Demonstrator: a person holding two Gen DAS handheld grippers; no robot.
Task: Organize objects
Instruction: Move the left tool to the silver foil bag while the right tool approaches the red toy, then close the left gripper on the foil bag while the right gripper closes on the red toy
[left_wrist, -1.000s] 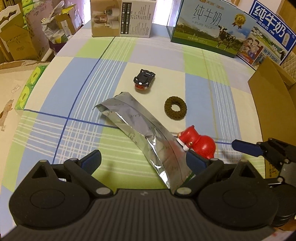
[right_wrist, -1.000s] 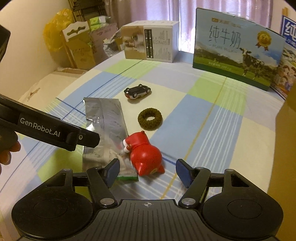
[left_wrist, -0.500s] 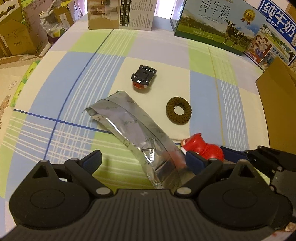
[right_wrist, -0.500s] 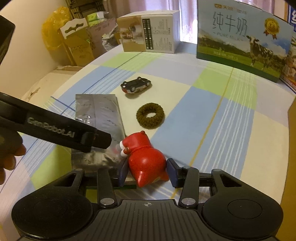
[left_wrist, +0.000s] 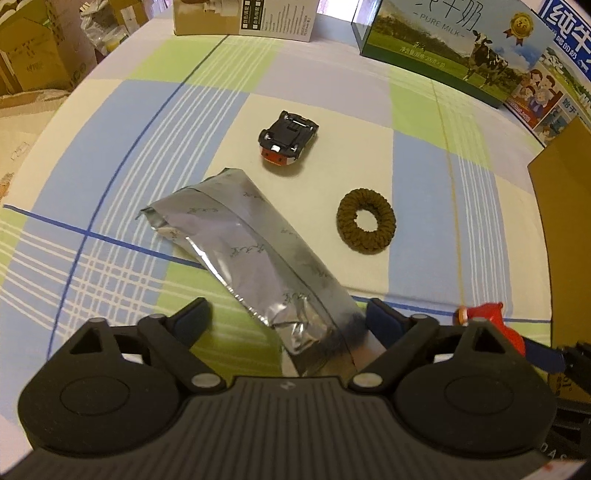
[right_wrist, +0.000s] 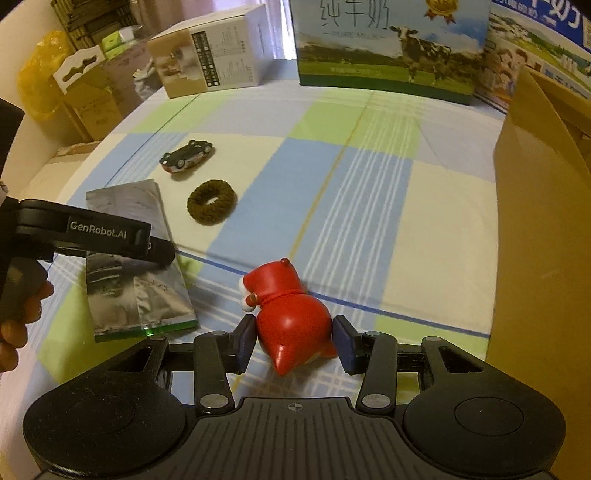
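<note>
A red figurine (right_wrist: 291, 317) lies between the pads of my right gripper (right_wrist: 294, 345), which is shut on it just above the checked cloth. From the left wrist view the figurine (left_wrist: 491, 317) shows at the far right. My left gripper (left_wrist: 288, 321) is open and straddles the near end of a silver foil pouch (left_wrist: 251, 251) without pinching it. In the right wrist view the pouch (right_wrist: 136, 295) lies at the left, with one of the left gripper's fingers (right_wrist: 159, 254) over it. A black toy car (left_wrist: 290, 138) and a brown hair tie (left_wrist: 365, 227) lie beyond the pouch.
An open cardboard box (right_wrist: 543, 221) stands at the right edge of the table. Milk cartons (left_wrist: 436, 44) and a white-and-brown box (left_wrist: 243, 18) line the back. Stacked cardboard (right_wrist: 85, 96) sits off the table's left side. A hand (right_wrist: 14, 332) holds the left gripper.
My right gripper closed on the red figurine and carried it to the right, away from the pouch. My left gripper moved forward over the pouch's near end, still open.
</note>
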